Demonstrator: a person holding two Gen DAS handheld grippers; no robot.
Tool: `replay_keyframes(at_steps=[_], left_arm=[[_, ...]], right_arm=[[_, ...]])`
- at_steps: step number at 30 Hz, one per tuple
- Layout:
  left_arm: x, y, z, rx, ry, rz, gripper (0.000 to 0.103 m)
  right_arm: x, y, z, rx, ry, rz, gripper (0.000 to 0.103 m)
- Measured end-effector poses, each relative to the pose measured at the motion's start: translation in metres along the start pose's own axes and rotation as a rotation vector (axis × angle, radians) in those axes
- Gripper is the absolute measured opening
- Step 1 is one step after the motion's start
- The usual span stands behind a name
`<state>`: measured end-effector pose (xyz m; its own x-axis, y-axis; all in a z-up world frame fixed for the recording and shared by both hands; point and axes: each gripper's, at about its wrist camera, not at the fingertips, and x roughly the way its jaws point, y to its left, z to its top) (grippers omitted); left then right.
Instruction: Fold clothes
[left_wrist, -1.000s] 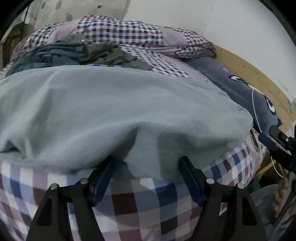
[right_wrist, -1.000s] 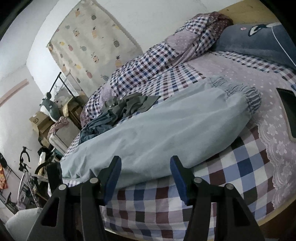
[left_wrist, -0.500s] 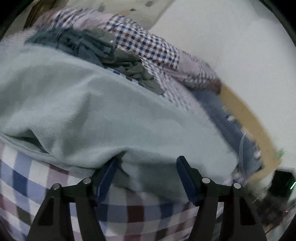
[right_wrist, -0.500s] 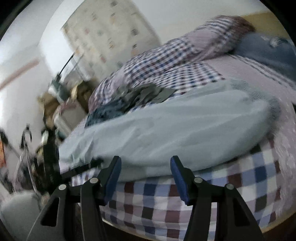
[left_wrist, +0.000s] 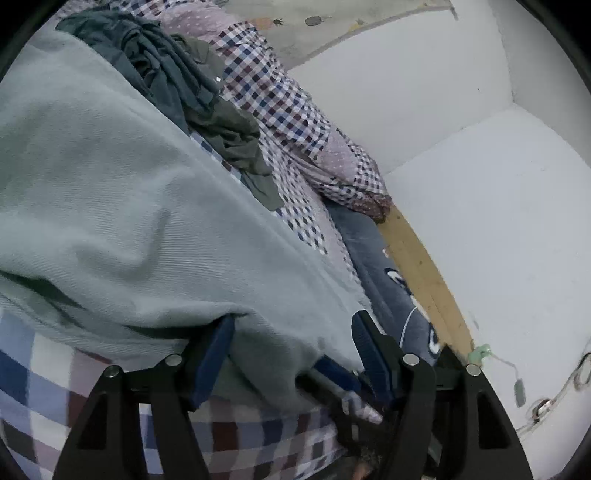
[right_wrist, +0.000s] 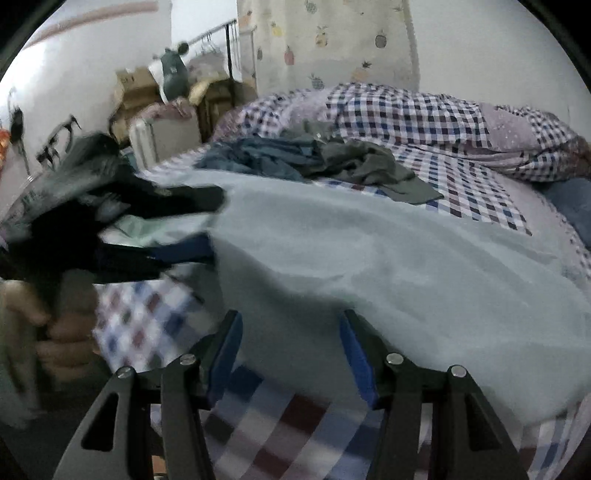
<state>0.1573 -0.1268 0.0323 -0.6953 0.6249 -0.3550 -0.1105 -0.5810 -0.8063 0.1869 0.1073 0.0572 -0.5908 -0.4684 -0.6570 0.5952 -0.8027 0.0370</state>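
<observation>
1. Across the bed (right_wrist: 258, 413), from 9 to 3 o'clock in the right wrist view, lies the pale blue-grey garment (right_wrist: 388, 258), spread along the near edge of the checked sheet.
2. Left claw (left_wrist: 291, 343): jaws apart, the garment's hem draped between them; whether the pads press on it cannot be told.
3. Right claw (right_wrist: 290, 345): jaws closing, garment edge between them, pads not yet pressing.
4. At 12 o'clock, beyond the garment, a heap of dark clothes (right_wrist: 314, 158) lies crumpled and unfolded.
5. Judged progress: early. The garment appears doubled lengthwise at most; further folds remain, and the heap is untouched.
</observation>
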Motion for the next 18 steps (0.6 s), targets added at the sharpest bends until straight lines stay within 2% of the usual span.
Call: replay_keyframes(at_steps=[1,2,3,4,8,11,15,18], left_arm=[[-0.002,0.001,-0.001,0.008,0.0,0.005,0.07],[-0.004,0.0,-0.002,0.023,0.003,0.021,0.07],[-0.003,-0.002,-0.005,0.058,0.015,0.05,0.07],[-0.002,-0.005,-0.007,0.092,0.026,0.08,0.07],[0.005,-0.027,-0.023,0.265,0.081,0.153,0.07],[0.016,-0.042,-0.034,0.386,0.122,0.201,0.07],[0.032,-0.046,-0.046,0.419,0.203,0.208,0.07],[0.043,-0.047,-0.05,0.408,0.244,0.216,0.07]], right_arm=[[0.008,-0.003,0.002,0.001,0.02,-0.015,0.044],[0.013,-0.007,0.004,0.007,0.034,-0.027,0.021],[0.017,-0.011,0.006,0.013,0.049,-0.039,0.006],[0.019,-0.015,0.009,0.027,0.054,-0.042,0.001],[0.0,-0.042,0.019,0.144,-0.017,-0.058,0.0],[-0.011,-0.072,0.021,0.29,-0.059,-0.067,0.0],[-0.009,-0.092,0.016,0.382,-0.052,-0.038,0.0],[-0.009,-0.085,0.018,0.348,-0.053,-0.01,0.003]])
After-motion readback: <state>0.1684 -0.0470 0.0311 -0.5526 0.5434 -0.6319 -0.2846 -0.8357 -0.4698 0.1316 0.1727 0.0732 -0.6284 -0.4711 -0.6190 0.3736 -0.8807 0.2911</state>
